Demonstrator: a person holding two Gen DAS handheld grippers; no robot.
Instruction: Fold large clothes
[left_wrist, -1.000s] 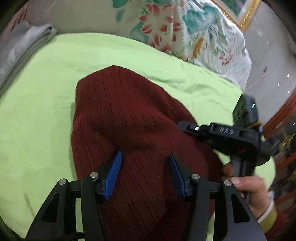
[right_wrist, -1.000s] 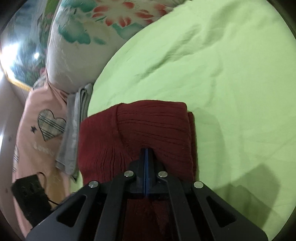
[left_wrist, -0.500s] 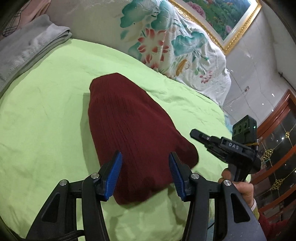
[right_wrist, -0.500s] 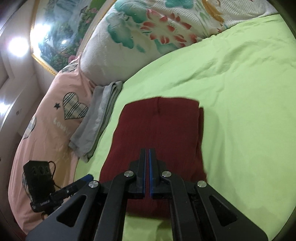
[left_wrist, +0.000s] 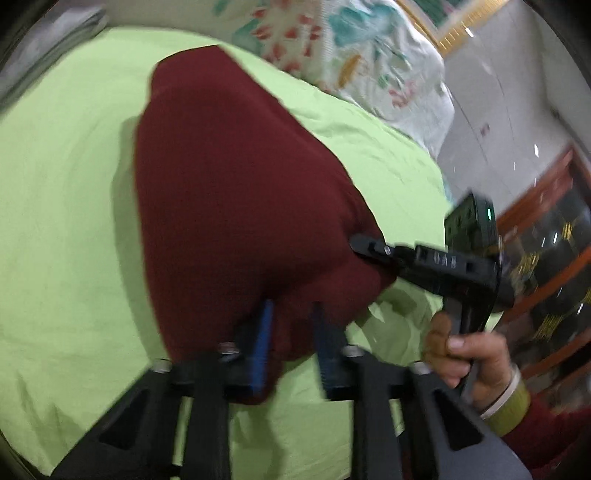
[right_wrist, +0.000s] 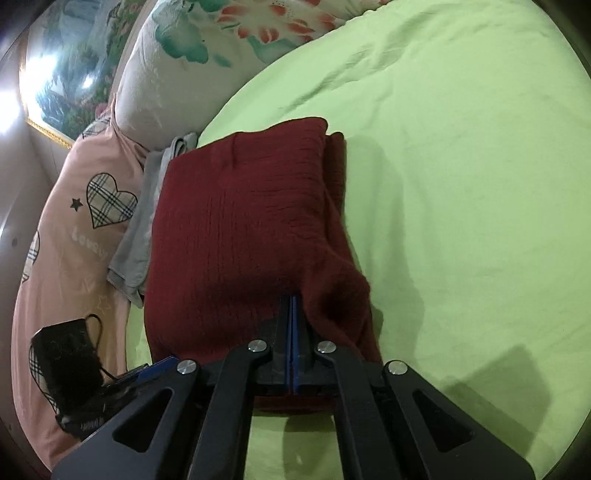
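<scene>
A folded maroon knit sweater (left_wrist: 240, 192) lies on the lime-green bed sheet (left_wrist: 55, 221). My left gripper (left_wrist: 291, 332) is at the sweater's near edge, its blue pads closing with a bunch of the knit between them. My right gripper (left_wrist: 364, 245), held by a hand (left_wrist: 469, 354), meets the sweater's right edge. In the right wrist view the sweater (right_wrist: 240, 221) fills the middle, and the right gripper (right_wrist: 290, 302) is shut with the fabric gathered over its tips. The left wrist view is blurred.
A folded grey garment (right_wrist: 136, 240) lies just past the sweater's left side, against a pink heart-print quilt (right_wrist: 66, 236). A floral pillow (right_wrist: 207, 44) lies at the head of the bed. A black device with a cable (right_wrist: 66, 354) rests on the quilt. Open green sheet (right_wrist: 461, 184) spreads to the right.
The left jaws have narrowed onto the sweater's near edge. The right gripper, slightly parted and off the cloth half a second ago, is shut at the sweater's edge. The sweater now overlaps the grey garment.
</scene>
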